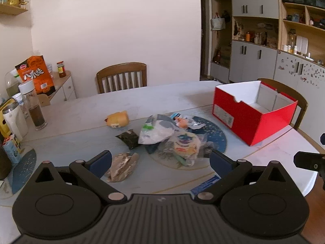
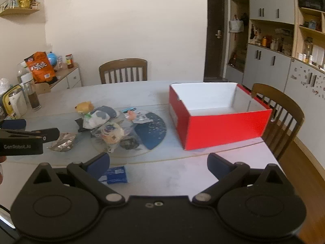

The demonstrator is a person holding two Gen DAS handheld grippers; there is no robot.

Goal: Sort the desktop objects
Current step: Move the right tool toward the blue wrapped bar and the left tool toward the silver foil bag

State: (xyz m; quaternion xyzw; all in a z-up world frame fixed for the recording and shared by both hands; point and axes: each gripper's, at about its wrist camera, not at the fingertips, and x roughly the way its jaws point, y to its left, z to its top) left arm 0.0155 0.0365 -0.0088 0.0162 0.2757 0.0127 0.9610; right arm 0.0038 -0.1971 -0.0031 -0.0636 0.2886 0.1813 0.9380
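A pile of small packets [image 1: 172, 136] lies on a round placemat [image 1: 215, 136] in the middle of the table; it also shows in the right wrist view [image 2: 109, 126]. A yellow plush toy [image 1: 117, 119] lies behind it, a dark packet [image 1: 130, 138] and a silver wrapper [image 1: 122, 166] in front. A blue packet [image 2: 115, 174] lies near the front edge. An open red box [image 1: 254, 111] stands at the right, empty inside [image 2: 213, 101]. My left gripper [image 1: 160, 162] is open above the silver wrapper. My right gripper [image 2: 158, 164] is open, near the blue packet.
A glass bottle [image 1: 33, 105], a white mug [image 1: 14, 120] and a Rubik's cube [image 1: 12, 142] stand at the table's left. Wooden chairs stand behind [image 1: 121, 77] and to the right [image 2: 278, 111]. A side cabinet with an orange bag [image 1: 36, 73] is at far left.
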